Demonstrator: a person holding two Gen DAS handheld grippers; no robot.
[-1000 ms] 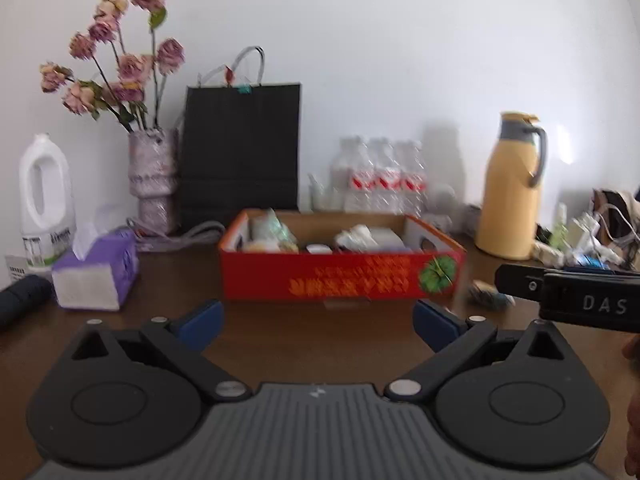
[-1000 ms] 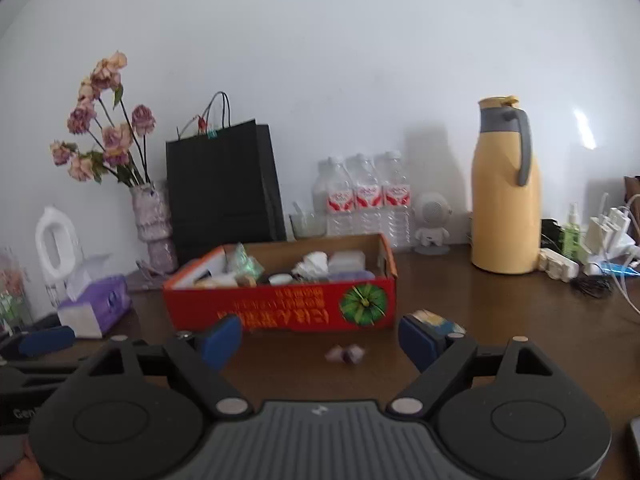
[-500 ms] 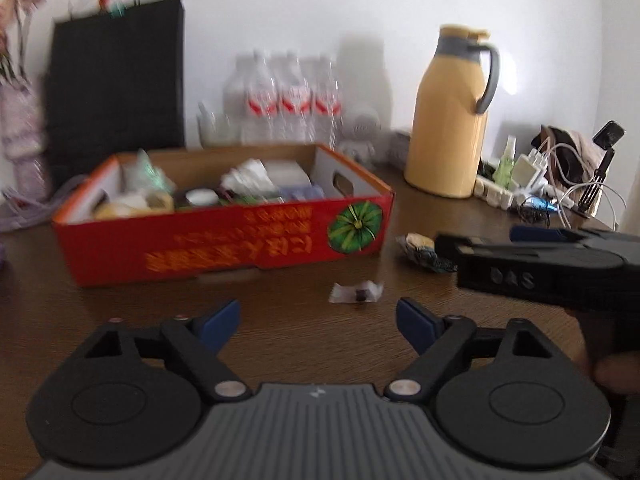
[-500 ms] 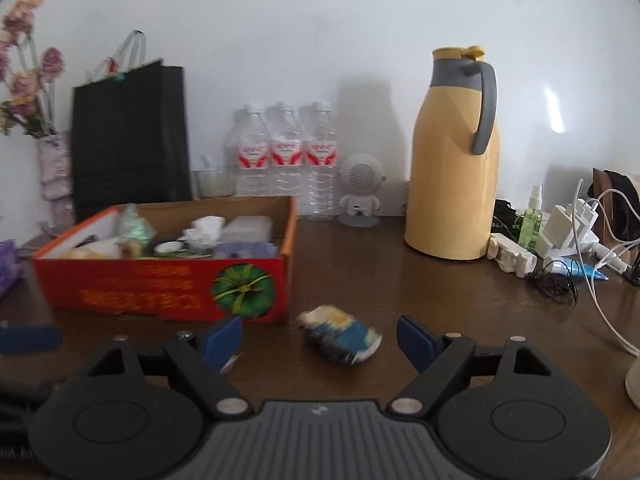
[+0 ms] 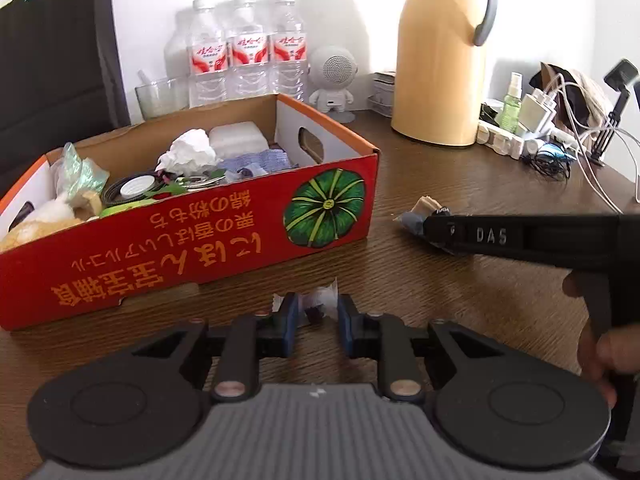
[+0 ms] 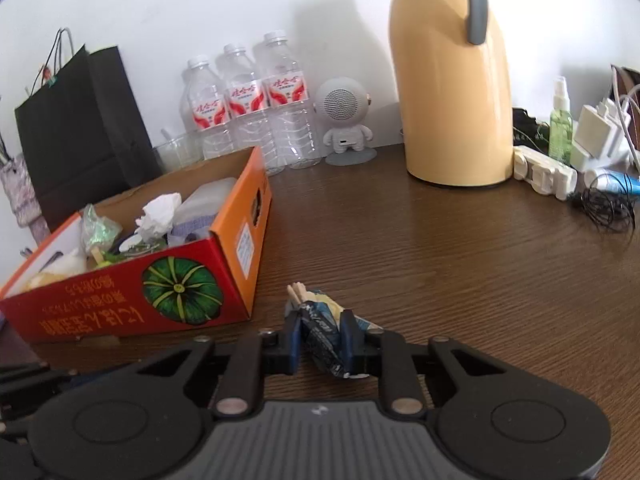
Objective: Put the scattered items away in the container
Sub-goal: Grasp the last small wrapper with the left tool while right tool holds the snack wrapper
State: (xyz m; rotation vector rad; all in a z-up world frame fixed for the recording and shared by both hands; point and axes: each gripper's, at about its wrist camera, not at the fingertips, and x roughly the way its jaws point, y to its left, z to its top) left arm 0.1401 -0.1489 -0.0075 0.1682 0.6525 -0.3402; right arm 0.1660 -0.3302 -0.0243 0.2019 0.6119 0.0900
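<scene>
Left gripper (image 5: 318,314) pinched on small clear wrapper (image 5: 320,300); right gripper (image 6: 320,340) clamped on dark snack packet (image 6: 324,332). Best lifted straight, then carried toward red box (image 6: 132,300) at ten o'clock, clearing rim before release.

Box (image 5: 224,236) on table (image 6: 460,248); bottles (image 5: 244,48) behind box; flask (image 5: 440,60) right of bottles; wrapper (image 5: 320,300) before box.

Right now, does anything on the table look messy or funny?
Yes. Two bits of litter lie outside the red cardboard box: a small clear candy wrapper in the left gripper, and a crumpled blue snack packet in the right gripper. The box's printed writing is upside down.
</scene>
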